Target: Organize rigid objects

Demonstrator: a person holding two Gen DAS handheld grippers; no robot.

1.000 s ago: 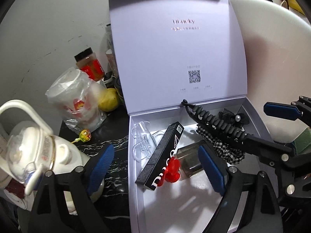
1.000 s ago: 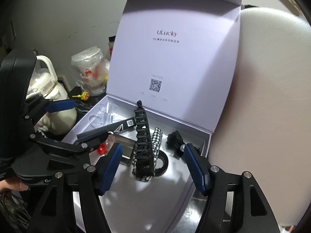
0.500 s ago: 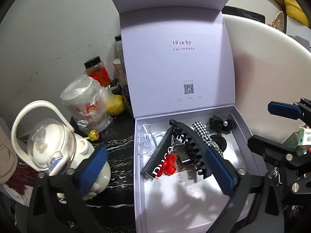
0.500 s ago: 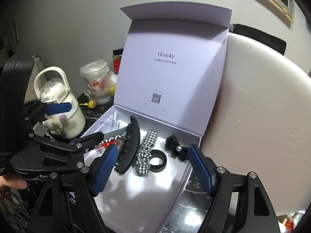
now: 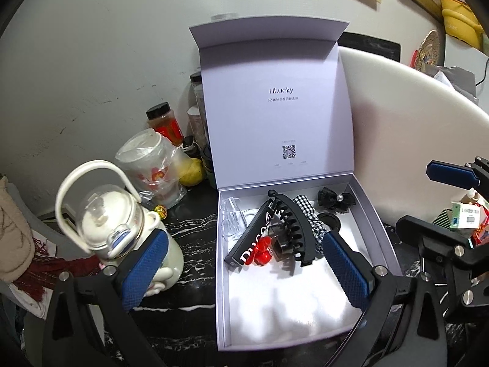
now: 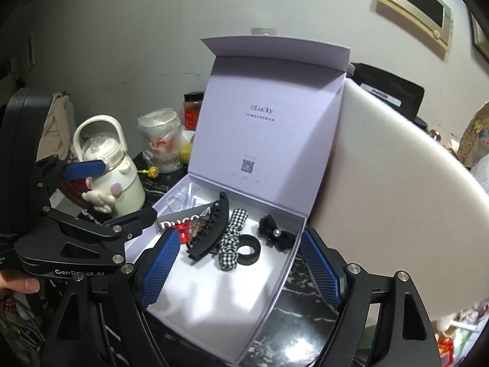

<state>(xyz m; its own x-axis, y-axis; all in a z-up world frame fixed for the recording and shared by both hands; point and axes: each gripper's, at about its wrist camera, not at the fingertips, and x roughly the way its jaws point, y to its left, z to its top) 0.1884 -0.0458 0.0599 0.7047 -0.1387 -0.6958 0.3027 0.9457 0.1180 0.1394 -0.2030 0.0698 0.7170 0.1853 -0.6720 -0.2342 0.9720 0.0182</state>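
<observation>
Left wrist view: both tools agape above box.

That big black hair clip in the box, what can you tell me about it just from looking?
The hair clip is a long, curved claw clip in matte black, plastic by the look of it, with a row of rounded teeth along one edge. It looks closed and lies on its side inside the white box, running from back to front. It rests over a dark see-through piece and the black carton, with the checked scrunchie right beside it. No fingers touch it.
</observation>
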